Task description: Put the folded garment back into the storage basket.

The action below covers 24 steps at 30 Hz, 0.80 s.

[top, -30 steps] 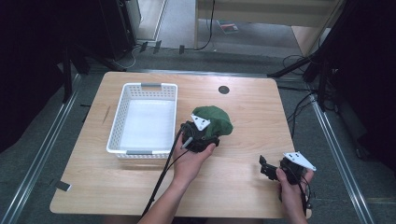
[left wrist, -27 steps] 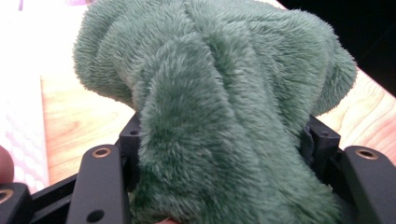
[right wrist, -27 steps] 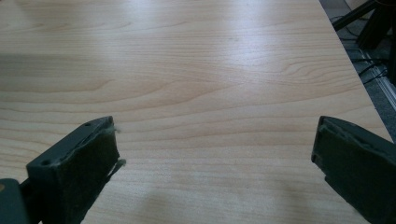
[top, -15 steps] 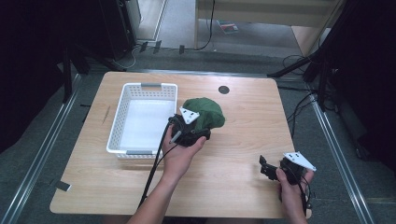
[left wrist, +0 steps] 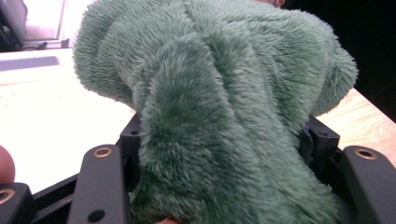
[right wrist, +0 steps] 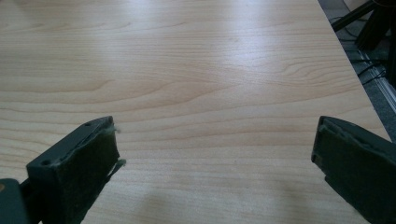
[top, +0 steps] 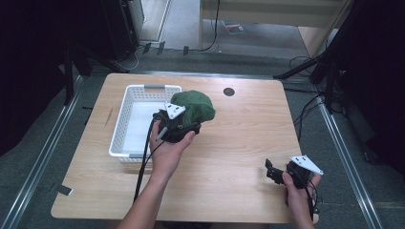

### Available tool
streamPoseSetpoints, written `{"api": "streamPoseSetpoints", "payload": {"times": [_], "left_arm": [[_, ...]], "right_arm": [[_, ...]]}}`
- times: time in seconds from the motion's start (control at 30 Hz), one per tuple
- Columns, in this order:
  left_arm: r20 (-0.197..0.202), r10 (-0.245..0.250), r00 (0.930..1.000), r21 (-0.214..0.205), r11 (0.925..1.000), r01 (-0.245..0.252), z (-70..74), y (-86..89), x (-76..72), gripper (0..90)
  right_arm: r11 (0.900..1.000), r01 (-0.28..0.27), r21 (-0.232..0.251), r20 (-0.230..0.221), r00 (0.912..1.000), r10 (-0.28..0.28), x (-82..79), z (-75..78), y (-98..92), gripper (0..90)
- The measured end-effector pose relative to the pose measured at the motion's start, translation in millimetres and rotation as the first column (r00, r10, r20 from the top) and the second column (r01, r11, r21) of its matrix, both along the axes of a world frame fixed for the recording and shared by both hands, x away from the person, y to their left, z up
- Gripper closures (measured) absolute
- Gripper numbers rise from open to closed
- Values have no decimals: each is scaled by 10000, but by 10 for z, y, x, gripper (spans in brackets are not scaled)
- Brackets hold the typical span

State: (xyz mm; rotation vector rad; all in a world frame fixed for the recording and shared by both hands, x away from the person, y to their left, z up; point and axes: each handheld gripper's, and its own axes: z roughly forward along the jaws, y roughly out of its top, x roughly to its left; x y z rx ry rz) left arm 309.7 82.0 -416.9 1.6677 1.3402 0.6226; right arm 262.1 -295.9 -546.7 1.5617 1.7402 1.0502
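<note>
A green furry cloth (top: 195, 106) hangs bunched from my left gripper (top: 179, 125), which is shut on it beside the right rim of the white basket (top: 125, 125). In the left gripper view the green furry cloth (left wrist: 219, 107) bulges between both jaws and hides what lies ahead. My right gripper (top: 277, 172) rests near the table's front right corner, open, with nothing between its fingers. The right gripper view shows its two padded fingertips (right wrist: 93, 163) wide apart over bare wood.
The wooden table (top: 248, 129) has a small dark round hole (top: 229, 91) near its far edge. Cables and dark stands lie on the floor beyond and to the right of the table. A cable trails from the left gripper along the forearm.
My left gripper has carried the green cloth leftward and a little farther away, from mid-table to the basket's right rim. The right gripper has stayed put.
</note>
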Motion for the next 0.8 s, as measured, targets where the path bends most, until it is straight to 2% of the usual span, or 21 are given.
{"api": "streamPoseSetpoints", "payload": {"times": [0.3,0.57,0.8], "left_arm": [[153,489,9987,53,9988,-490,52,330,20,383],[122,998,9949,114,9949,-1000,27,564,45,383],[-102,1560,9877,-198,9875,-1562,-61,790,125,382]], "right_arm": [[10000,4,18,-32,10000,-3,2,0,1,8],[10000,10,16,-24,10000,-10,2,0,2,8],[10000,11,21,-30,10000,-11,1,0,3,8]]}}
